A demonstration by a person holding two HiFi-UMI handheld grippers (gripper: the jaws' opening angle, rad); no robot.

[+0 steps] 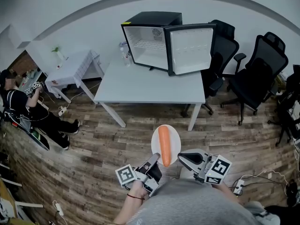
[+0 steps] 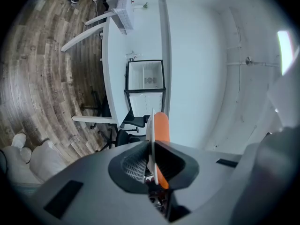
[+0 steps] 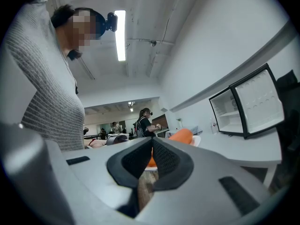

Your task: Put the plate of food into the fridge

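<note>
- Standing on a wood-plank floor (image 1: pixel 93 144), well short of the white table (image 1: pixel 150 86) further ahead.
- Gripping the white plate (image 1: pixel 174 137) by its near rim with the left gripper (image 1: pixel 156 160), jaws pressed onto the thin edge, which shows edge-on in the left gripper view.
- Carrying one long orange carrot (image 1: pixel 164 146) on that plate, laid lengthwise from near to far, its near end reaching towards the clamped rim.
- Holding the plate roughly level in the air over the floor, close to the body and well apart from the fridge (image 1: pixel 150 41).
- Pointing the right gripper (image 1: pixel 183 158) to the left, just beside the plate's near right edge.
- Jaws there closed together with nothing between them, and the plate and carrot visible beyond the tips in the right gripper view.
- Cannot tell whether those tips touch the plate.
- Facing the small black fridge at the far side of the table, white inside with a wire shelf.
- Fridge door (image 1: pixel 190 49) swung wide open to the right.
- To the right of the table, two black office chairs (image 1: pixel 262 69), one partly hidden behind the open door.
- At the far left, a small table (image 1: pixel 75 67) draped in white cloth.
- Nearer on the left edge, a seated person (image 1: pixel 18 104) in dark clothes.
</note>
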